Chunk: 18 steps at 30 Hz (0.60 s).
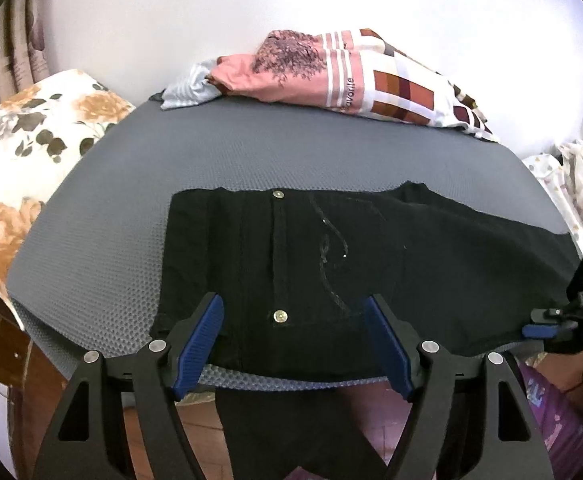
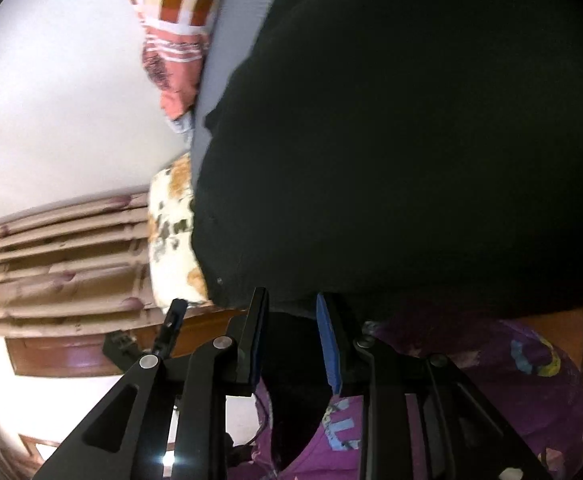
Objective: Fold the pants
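- We see our left tongs (image 1: pixel 293 344) spread wide and empty above the near edge of the black pants (image 1: pixel 331 264).
- The pants lie flat on the grey mat (image 1: pixel 251 148) ahead.
- Our right tongs (image 2: pixel 291 340) stand narrow; dark cloth sits between them, but whether they grip it we cannot tell.

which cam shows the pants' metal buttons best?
Left wrist view: both metal buttons show sharply on the black pants, spread flat on the grey mat. Right wrist view shows only a dark, featureless mass of the pants, with no buttons visible.

Home bedroom. Floral pillow (image 1: pixel 31 152), pleated curtains (image 2: pixel 59 256), loose patterned clothing (image 1: pixel 355 76) heaped against white wall (image 1: pixel 171 12); grey mat (image 1: pixel 251 152) served as worktop.
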Available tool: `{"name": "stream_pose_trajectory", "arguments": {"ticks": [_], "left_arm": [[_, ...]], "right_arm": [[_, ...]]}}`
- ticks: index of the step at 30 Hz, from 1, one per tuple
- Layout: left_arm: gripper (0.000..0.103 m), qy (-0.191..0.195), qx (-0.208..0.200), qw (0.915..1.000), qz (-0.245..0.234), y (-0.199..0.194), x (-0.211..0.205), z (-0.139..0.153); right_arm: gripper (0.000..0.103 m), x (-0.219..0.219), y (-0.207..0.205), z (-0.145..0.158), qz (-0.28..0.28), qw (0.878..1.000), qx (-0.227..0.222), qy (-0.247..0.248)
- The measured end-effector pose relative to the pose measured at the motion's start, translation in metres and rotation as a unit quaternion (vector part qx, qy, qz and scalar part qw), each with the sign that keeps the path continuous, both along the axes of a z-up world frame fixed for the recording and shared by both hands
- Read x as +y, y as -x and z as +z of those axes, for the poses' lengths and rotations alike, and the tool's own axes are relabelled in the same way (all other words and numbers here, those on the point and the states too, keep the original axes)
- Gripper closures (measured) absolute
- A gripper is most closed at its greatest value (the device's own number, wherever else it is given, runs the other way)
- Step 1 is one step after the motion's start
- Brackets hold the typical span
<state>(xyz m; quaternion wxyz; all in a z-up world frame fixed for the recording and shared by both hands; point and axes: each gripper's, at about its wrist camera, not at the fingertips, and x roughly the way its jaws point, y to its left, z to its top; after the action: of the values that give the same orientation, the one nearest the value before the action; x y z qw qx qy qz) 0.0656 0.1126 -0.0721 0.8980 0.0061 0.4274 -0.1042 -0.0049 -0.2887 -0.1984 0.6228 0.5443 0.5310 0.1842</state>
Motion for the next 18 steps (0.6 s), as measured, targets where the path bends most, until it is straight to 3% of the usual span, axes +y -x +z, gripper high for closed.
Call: {"name": "stream_pose_trajectory", "arguments": {"ticks": [5,10,13,18], "left_arm": [[0.029,0.014,0.002,0.9999,-0.001,0.0,0.001,0.0],[0.029,0.018,0.004,0.9998,-0.009,-0.001,0.0,0.0],[0.029,0.01,0.003,0.9999,-0.013,0.0,-0.002,-0.001],[0.029,0.003,0.006,1.0,-0.002,-0.001,0.004,-0.002]], "right_arm": [[0.08,0.0,0.005,0.002,-0.026,0.999,0.011,0.027],[0.077,0.003,0.003,0.007,-0.039,0.998,-0.01,0.053],[0.095,0.01,-0.001,0.013,-0.018,0.995,-0.024,0.092],[0.098,0.011,0.003,0.018,-0.001,0.994,-0.035,0.099]]}}
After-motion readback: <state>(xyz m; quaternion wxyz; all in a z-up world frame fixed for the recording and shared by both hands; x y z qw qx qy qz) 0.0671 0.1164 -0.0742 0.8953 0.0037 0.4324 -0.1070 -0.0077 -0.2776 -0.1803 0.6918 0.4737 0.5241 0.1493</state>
